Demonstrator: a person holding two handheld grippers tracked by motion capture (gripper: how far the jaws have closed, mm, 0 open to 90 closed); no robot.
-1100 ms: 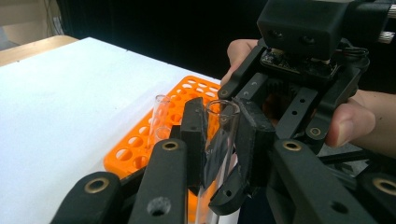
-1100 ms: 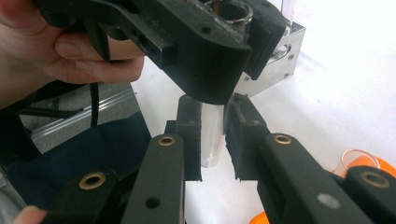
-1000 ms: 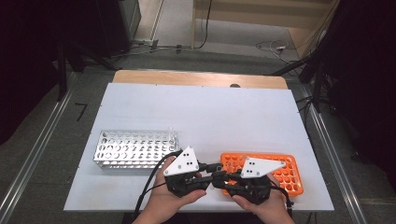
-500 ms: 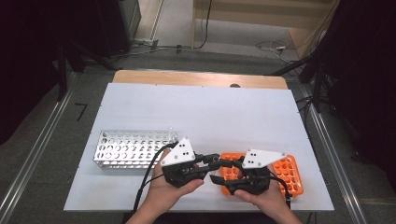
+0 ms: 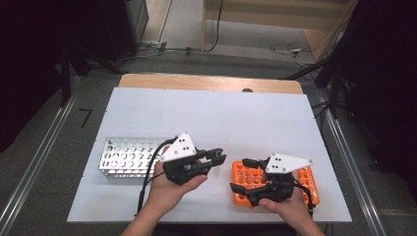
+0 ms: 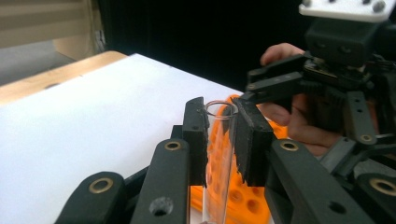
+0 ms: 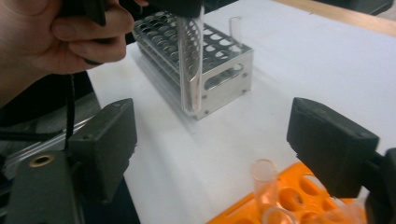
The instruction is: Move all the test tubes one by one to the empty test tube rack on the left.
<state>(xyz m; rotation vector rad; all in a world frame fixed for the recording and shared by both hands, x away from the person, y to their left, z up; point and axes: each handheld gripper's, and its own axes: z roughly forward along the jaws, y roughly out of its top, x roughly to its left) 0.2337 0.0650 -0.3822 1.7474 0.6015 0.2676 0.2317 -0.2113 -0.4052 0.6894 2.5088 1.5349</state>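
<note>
— What can't you make out from above?

— The glass tube (image 6: 219, 154) in my left tool (image 5: 216, 160) barely reads in the high view; clear glass against the white table (image 5: 255, 118). In the left gripper view it stands upright between my two pads, clamped just below its open rim, and its lower end runs off the bottom edge.

— And the bottom of the tube?

— The right gripper view catches it: the rounded end hangs clear above the table, in front of the near end of the metal rack (image 7: 205, 60). My left hand (image 7: 70, 32) and the tool body cut off its top there.

— Your right tool?

— My right tool (image 5: 238, 174) is spread wide with nothing between the pads, held over the left end of the orange rack (image 5: 246, 177). My hand and the white plate cover much of that rack from above.

— Anything else nearby?

— Another tube (image 7: 264, 179) stands in the orange rack just beyond my right tool, with a second rim at the bottom edge, cut off. One tube (image 7: 235, 28) stands in the metal rack (image 5: 125, 157), which sits left of my left hand, apart from the orange rack.
</note>
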